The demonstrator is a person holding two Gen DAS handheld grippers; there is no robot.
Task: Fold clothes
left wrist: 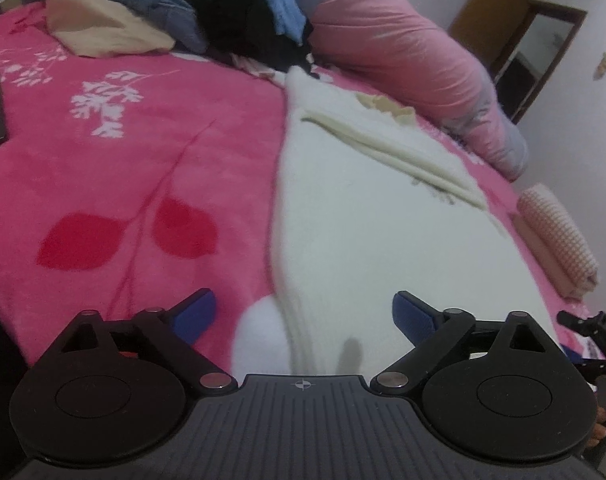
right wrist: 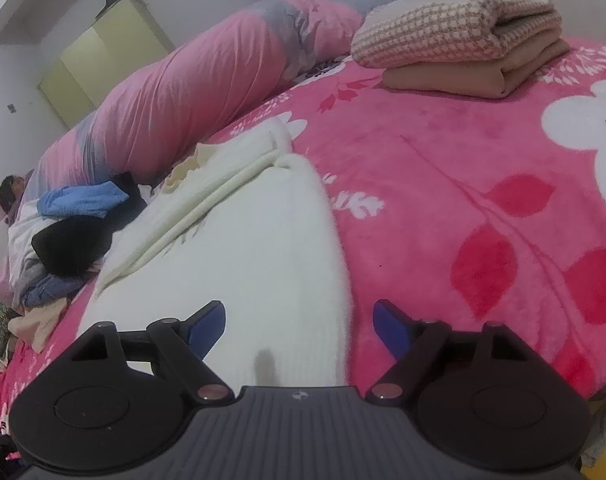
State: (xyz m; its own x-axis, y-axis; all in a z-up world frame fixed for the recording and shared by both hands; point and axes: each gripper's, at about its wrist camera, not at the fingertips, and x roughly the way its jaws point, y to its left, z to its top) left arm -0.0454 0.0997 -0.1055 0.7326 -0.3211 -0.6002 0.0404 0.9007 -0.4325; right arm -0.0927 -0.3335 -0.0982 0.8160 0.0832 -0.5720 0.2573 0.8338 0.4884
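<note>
Both grippers are wide open with nothing in them. The white sweater [left wrist: 363, 220] lies flat on the pink blanket [left wrist: 123, 160], running lengthwise straight away from my left gripper [left wrist: 303, 314] and right gripper [right wrist: 299, 330]. Its near end sits right under both, about equally close. Folded pile [right wrist: 463, 40] sits far ahead-right of the right one.

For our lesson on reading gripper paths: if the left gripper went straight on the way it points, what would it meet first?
Probably the white garment spread on the pink blanket; the open left gripper points along it, though depth is unclear.
</note>
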